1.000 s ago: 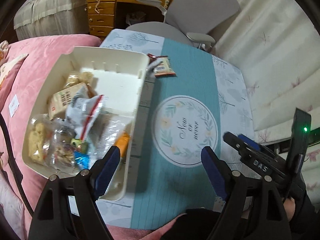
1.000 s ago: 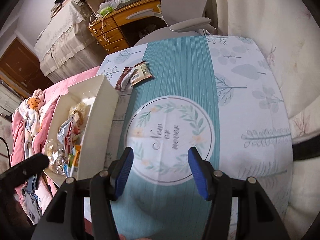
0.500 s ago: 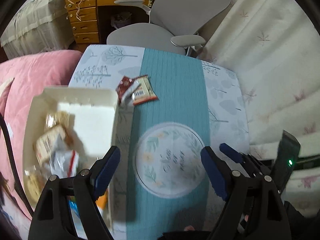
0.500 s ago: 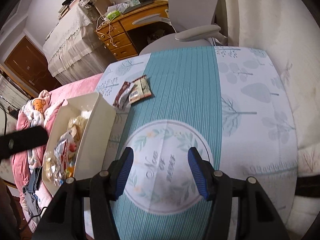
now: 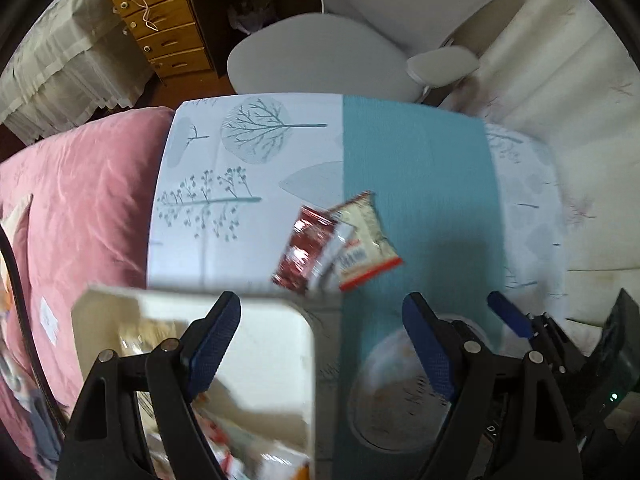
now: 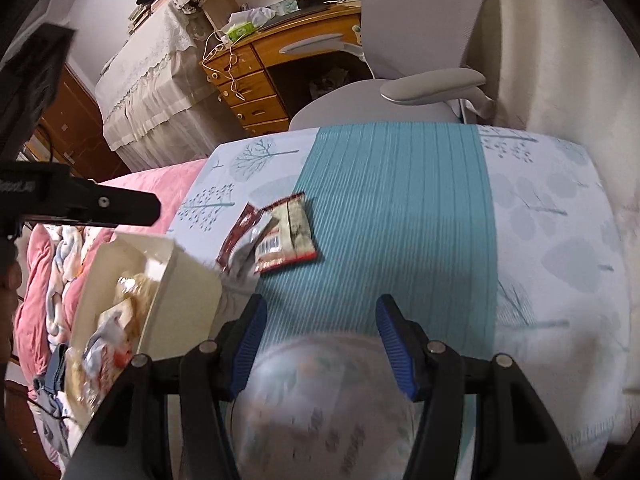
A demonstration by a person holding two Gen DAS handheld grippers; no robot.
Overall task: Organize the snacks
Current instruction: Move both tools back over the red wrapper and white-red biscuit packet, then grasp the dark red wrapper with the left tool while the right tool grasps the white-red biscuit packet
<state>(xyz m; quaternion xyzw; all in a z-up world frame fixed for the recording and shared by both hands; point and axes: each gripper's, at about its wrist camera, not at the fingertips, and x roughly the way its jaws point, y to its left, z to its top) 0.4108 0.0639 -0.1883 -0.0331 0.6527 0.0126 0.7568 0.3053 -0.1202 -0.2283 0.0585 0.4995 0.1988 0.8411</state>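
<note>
Two snack packets lie together on the table: a red foil one (image 5: 306,246) (image 6: 237,236) and a white one with red trim (image 5: 366,236) (image 6: 291,238). A cream bin (image 5: 264,360) (image 6: 188,300) holding several snack bags stands at the table's left. My left gripper (image 5: 320,344) is open and empty, above the bin's far corner, short of the packets. My right gripper (image 6: 318,340) is open and empty, over the teal runner, nearer than the packets. It shows in the left wrist view (image 5: 508,316).
The table (image 6: 540,220) has a white leaf-print cover with a teal centre strip. A grey office chair (image 5: 332,56) stands beyond its far edge, and a wooden desk with drawers (image 6: 256,80) behind that. A pink quilt (image 5: 72,200) lies to the left. A cream curtain (image 6: 560,40) hangs to the right.
Both grippers have moved forward over the table toward the two packets, which now look larger and closer. The bin has slid to the lower left of both views. Both stay open.
</note>
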